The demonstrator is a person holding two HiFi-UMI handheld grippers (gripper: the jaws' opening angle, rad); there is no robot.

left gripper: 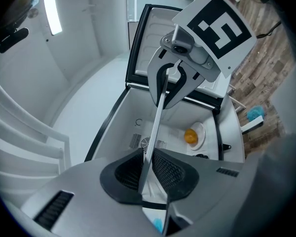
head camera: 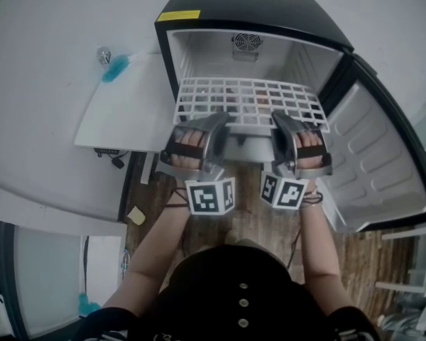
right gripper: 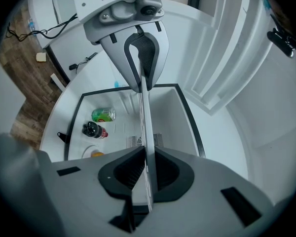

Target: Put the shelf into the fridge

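The white wire shelf (head camera: 248, 99) lies level in the mouth of the open black mini fridge (head camera: 255, 9), its back part inside. My left gripper (head camera: 221, 121) is shut on the shelf's front edge at the left. My right gripper (head camera: 278, 121) is shut on the same edge at the right. In the left gripper view the shelf (left gripper: 157, 125) runs edge-on between my pads (left gripper: 170, 171) toward the right gripper (left gripper: 170, 83). In the right gripper view the shelf (right gripper: 144, 127) stands edge-on in the jaws, with the left gripper (right gripper: 140, 58) beyond.
On the fridge floor under the shelf are a green can (right gripper: 103, 114), a dark bottle (right gripper: 93, 130) and a plate with something orange (left gripper: 191, 136). The fridge door (head camera: 383, 155) hangs open at the right. A white table (head camera: 128, 112) stands left of the fridge.
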